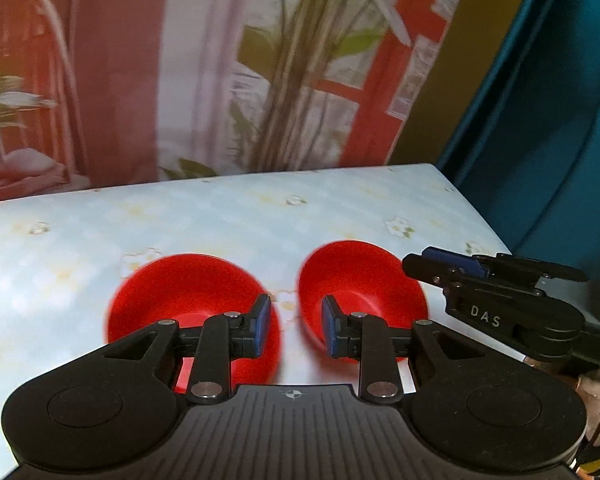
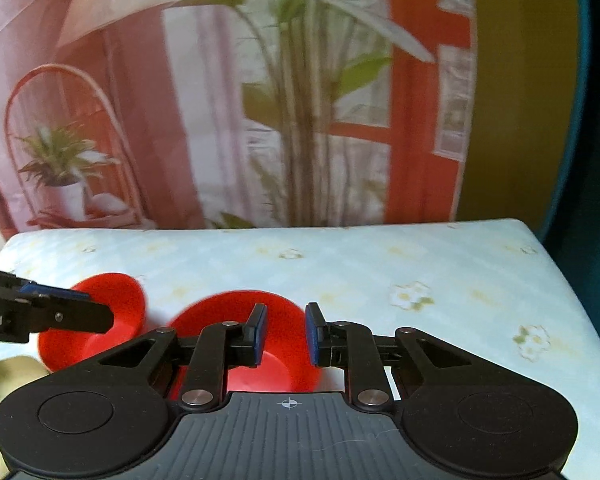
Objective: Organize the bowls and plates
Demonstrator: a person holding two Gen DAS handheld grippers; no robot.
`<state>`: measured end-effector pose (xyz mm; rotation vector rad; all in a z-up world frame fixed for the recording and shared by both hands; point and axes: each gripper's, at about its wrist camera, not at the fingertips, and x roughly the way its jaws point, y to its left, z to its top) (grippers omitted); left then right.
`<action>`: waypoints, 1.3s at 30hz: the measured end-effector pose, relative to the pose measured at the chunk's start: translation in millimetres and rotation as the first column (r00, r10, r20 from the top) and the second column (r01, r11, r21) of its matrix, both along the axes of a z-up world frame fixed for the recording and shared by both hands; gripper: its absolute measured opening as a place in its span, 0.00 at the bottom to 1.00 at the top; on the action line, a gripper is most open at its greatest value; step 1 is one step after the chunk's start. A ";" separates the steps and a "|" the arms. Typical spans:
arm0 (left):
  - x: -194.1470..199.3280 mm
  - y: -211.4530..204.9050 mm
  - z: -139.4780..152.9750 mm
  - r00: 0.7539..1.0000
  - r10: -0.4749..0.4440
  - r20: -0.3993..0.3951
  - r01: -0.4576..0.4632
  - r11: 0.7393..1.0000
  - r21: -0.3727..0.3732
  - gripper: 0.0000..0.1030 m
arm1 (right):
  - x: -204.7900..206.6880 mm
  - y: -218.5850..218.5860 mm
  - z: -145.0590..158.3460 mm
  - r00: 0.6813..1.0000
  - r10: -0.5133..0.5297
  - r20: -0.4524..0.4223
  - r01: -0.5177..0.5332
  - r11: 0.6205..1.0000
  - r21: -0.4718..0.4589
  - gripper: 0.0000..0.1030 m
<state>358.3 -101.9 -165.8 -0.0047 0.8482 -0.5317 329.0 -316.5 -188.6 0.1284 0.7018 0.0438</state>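
Two red bowls stand side by side on the table. In the left wrist view the left bowl point(image 1: 188, 292) and the right bowl point(image 1: 360, 280) lie just beyond my open, empty left gripper point(image 1: 294, 326), which hovers above the gap between them. My right gripper point(image 2: 286, 334) is open and empty above the near rim of the right bowl point(image 2: 260, 360). The left bowl point(image 2: 112, 304) shows further left. The right gripper shows side-on in the left wrist view point(image 1: 440, 260); the left gripper shows at the left edge of the right wrist view point(image 2: 60, 308).
The table point(image 1: 220, 216) has a pale blue flowered cover. A gold-coloured dish edge point(image 2: 4, 392) sits at the near left. A printed backdrop with plants hangs behind the table. The table's right edge drops to a dark teal surface point(image 1: 540, 120).
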 end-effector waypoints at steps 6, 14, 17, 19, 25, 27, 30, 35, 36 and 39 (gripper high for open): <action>-2.2 -19.1 -13.0 0.999 -0.042 -0.005 0.042 0.999 0.012 0.28 | -9.6 -17.6 -20.1 0.999 -0.030 -0.030 0.031 0.999 0.032 0.18; -3.4 -27.9 -21.9 0.998 -0.058 -0.013 0.058 0.997 0.047 0.28 | -24.6 -23.9 -38.0 0.998 -0.045 -0.036 0.048 0.993 0.110 0.12; -2.4 -33.3 -23.1 0.997 -0.076 -0.012 0.077 0.996 0.044 0.28 | -27.9 -23.3 -39.2 0.999 -0.041 -0.029 0.044 0.992 0.120 0.11; -2.6 -36.8 -24.9 0.996 -0.086 -0.012 0.087 0.995 0.052 0.26 | -29.9 -22.5 -39.5 0.999 -0.039 -0.025 0.042 0.992 0.118 0.11; -7.3 -39.6 -24.4 0.995 -0.096 0.001 0.096 0.994 0.058 0.25 | -32.8 -25.8 -38.5 0.998 -0.058 -0.034 0.062 0.988 0.141 0.11; -8.7 -37.9 -22.1 0.995 -0.097 0.011 0.097 0.994 0.054 0.25 | -34.8 -26.4 -36.5 0.997 -0.065 -0.033 0.069 0.986 0.150 0.11; -10.2 -33.2 -16.4 0.996 -0.090 0.025 0.089 0.995 0.039 0.25 | -36.9 -24.5 -31.8 0.997 -0.069 -0.023 0.072 0.986 0.151 0.11; -12.6 -17.7 -3.2 0.996 -0.072 0.051 0.072 0.997 0.005 0.25 | -36.7 -17.5 -18.5 0.998 -0.062 0.008 0.060 0.985 0.160 0.11; -12.7 -13.0 -0.4 0.996 -0.068 0.056 0.069 0.998 -0.006 0.25 | -36.1 -15.0 -15.2 0.998 -0.058 0.015 0.054 0.986 0.160 0.11; -12.9 1.9 8.6 0.996 -0.058 0.067 0.060 0.998 -0.032 0.25 | -32.1 -7.3 -4.8 0.998 -0.041 0.037 0.035 0.986 0.163 0.11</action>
